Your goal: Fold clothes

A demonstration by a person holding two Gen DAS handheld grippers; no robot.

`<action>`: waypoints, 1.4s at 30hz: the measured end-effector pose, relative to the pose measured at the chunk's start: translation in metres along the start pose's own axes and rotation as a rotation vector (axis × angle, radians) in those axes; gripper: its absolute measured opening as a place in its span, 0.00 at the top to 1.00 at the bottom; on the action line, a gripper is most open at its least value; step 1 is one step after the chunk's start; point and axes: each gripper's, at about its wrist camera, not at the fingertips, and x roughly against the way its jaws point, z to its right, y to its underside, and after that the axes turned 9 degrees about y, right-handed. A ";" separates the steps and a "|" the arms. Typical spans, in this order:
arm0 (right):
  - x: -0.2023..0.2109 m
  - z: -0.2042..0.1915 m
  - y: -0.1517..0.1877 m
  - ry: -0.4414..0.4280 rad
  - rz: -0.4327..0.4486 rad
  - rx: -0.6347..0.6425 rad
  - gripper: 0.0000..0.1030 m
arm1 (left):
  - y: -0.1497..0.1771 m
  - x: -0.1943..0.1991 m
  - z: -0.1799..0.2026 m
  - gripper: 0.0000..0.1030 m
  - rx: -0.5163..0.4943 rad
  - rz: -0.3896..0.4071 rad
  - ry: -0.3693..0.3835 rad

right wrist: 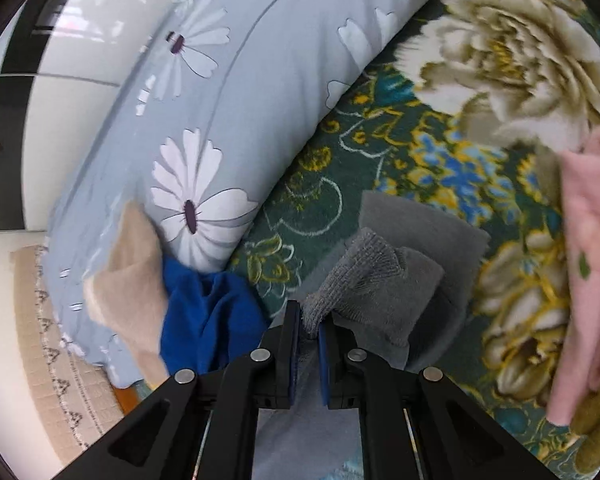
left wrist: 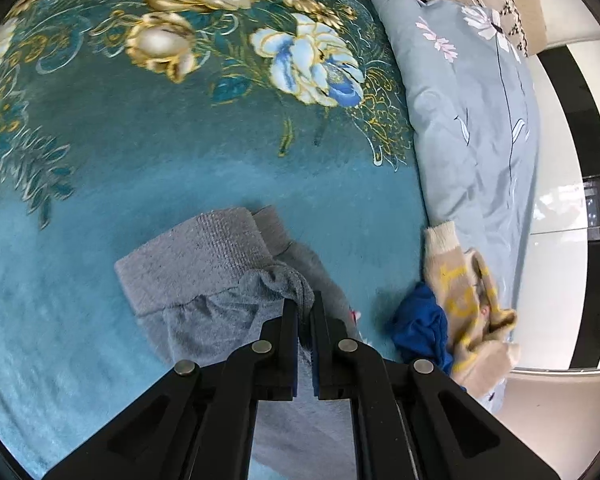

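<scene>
A grey knitted garment (left wrist: pixel 204 272) lies partly folded on the teal flowered blanket (left wrist: pixel 180 152), its ribbed band turned up. My left gripper (left wrist: pixel 305 300) is shut on a bunched edge of that grey fabric. In the right wrist view the same grey garment (right wrist: pixel 384 280) hangs from my right gripper (right wrist: pixel 312 312), which is shut on its ribbed edge, with more grey cloth spread on the blanket (right wrist: pixel 380 128) beyond.
A pale blue flowered pillow (left wrist: pixel 472 120) (right wrist: pixel 204 128) lies along the bed's edge. A beige sweater (left wrist: pixel 464 300) (right wrist: pixel 128 276) and a blue garment (left wrist: pixel 420 328) (right wrist: pixel 204 320) are heaped against it. Folded pink clothes (right wrist: pixel 588 264) sit at the right. White floor (left wrist: pixel 556 240) lies past the pillow.
</scene>
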 end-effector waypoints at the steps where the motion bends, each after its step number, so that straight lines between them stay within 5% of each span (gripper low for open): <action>1: -0.006 -0.002 -0.004 0.014 -0.010 -0.012 0.92 | -0.002 -0.006 0.001 0.96 -0.002 -0.003 -0.009; 11: -0.059 -0.001 -0.023 0.109 -0.054 -0.112 0.91 | -0.012 -0.045 0.000 0.96 -0.034 -0.020 -0.024; 22: -0.075 0.014 -0.029 0.022 -0.025 -0.169 0.89 | -0.016 -0.066 -0.002 0.95 -0.041 -0.022 -0.008; 29: -0.074 0.017 -0.023 -0.019 0.009 -0.150 0.86 | -0.013 -0.059 -0.009 0.74 -0.024 -0.049 0.037; 32: -0.069 0.020 -0.023 -0.058 0.019 -0.138 0.79 | -0.010 -0.046 -0.014 0.67 -0.004 -0.043 0.066; 36: -0.055 0.026 -0.024 -0.117 0.035 -0.130 0.56 | -0.006 -0.024 -0.020 0.61 0.021 -0.022 0.093; 42: -0.022 0.035 -0.023 -0.226 0.060 -0.090 0.47 | 0.003 0.016 -0.029 0.61 0.041 0.018 0.175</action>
